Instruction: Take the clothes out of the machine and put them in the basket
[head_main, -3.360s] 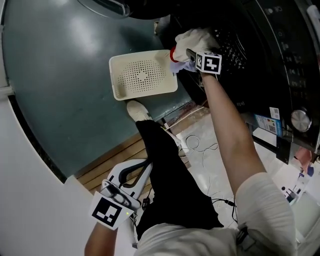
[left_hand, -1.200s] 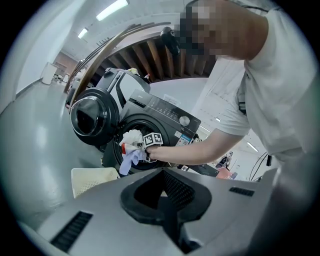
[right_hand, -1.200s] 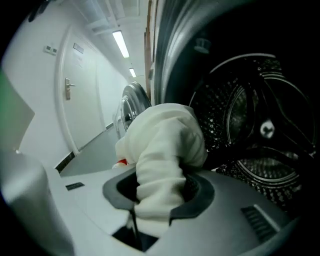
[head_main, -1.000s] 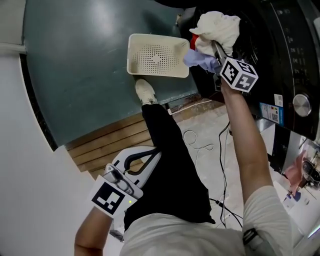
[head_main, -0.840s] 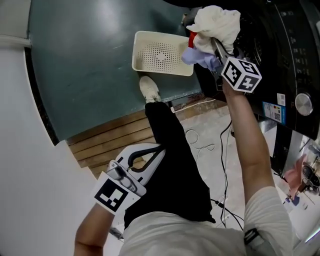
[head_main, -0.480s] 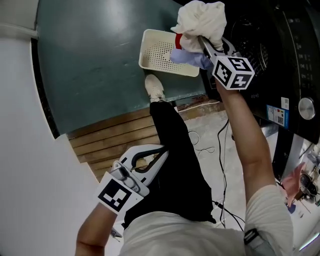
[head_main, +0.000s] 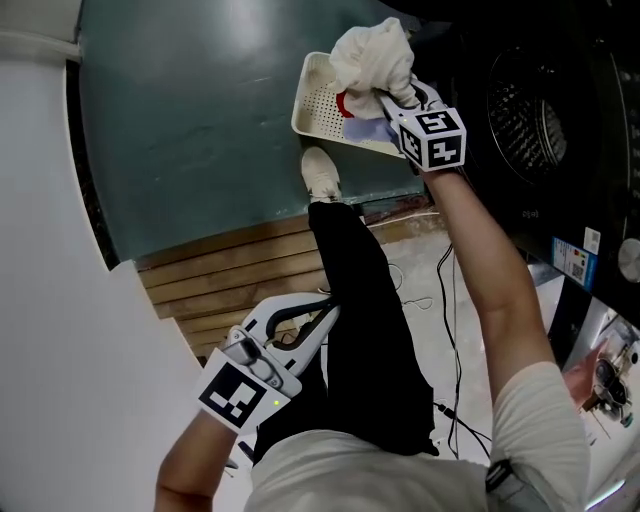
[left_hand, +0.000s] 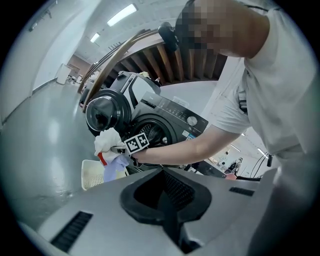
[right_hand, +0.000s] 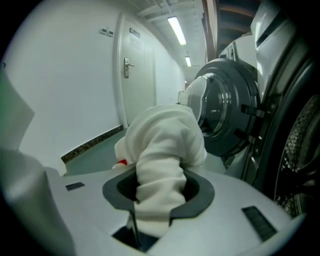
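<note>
The person leans over in front of a dark front-loading washing machine, whose drum mouth stands open at the far right and whose round door is swung wide. The right gripper is stretched out to the far side, and its jaws are clamped on a bunched white cloth that bulges up thickly between them; in the right gripper view that cloth fills the gap between the jaws completely. A red piece and a pale lilac piece hang from the same handful, just under the white. The bundle is out of the machine and hangs over the right end of a cream perforated plastic basket, which sits on the grey-green floor just left of the machine; in the left gripper view the clothes hang above the basket and are not lying in it. The left gripper is kept back, near the person's hip and well apart from the basket, its jaws pressed together with nothing between them. Between the two grippers, a black trouser leg runs towards the basket, ending in a white shoe planted on the floor just beside the basket's near edge. Wooden slats lie to the left of the leg.
</note>
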